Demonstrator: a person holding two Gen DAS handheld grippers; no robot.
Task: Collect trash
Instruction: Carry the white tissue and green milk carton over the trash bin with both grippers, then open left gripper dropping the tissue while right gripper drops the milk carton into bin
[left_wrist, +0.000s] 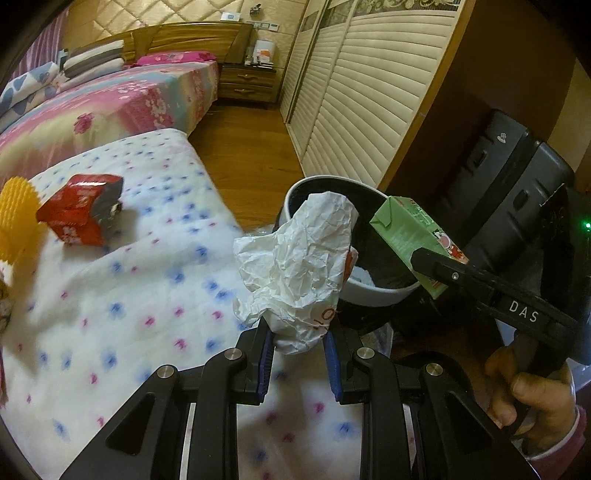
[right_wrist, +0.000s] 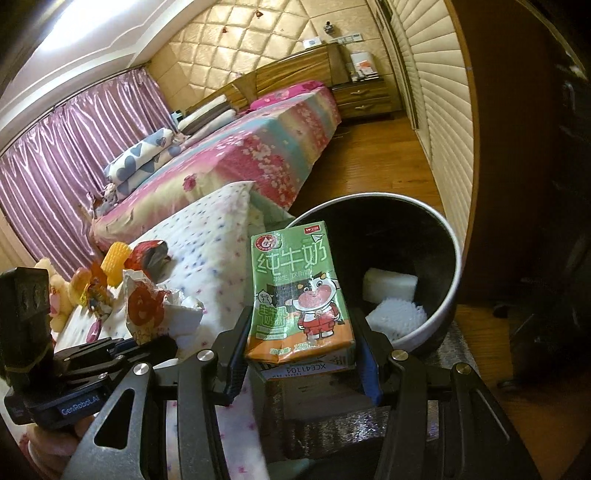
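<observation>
1. Already in the bin (right_wrist: 456, 258): a white block (right_wrist: 389, 283) and a white mesh piece (right_wrist: 397, 317).
2. Left hand-held gripper (left_wrist: 298, 356) clamped on a crumpled paper wrapper (left_wrist: 295, 266), held just before the rim.
3. Right hand-held gripper (right_wrist: 301, 354) clamped on a green milk carton (right_wrist: 295, 291), also at the rim; neither dropped yet.
4. Left on the bed (left_wrist: 155, 280): a red packet (left_wrist: 79, 210) and a yellow piece (left_wrist: 14, 206).

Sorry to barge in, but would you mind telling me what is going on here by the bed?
A person is clearing trash with a handheld gripper in each hand. The left gripper is clamped on a crumpled white wrapper, and the right gripper grips a green milk carton. Both items are held at the trash bin, which already contains some white pieces. A red packet is among the items lying on the dotted blanket.
</observation>
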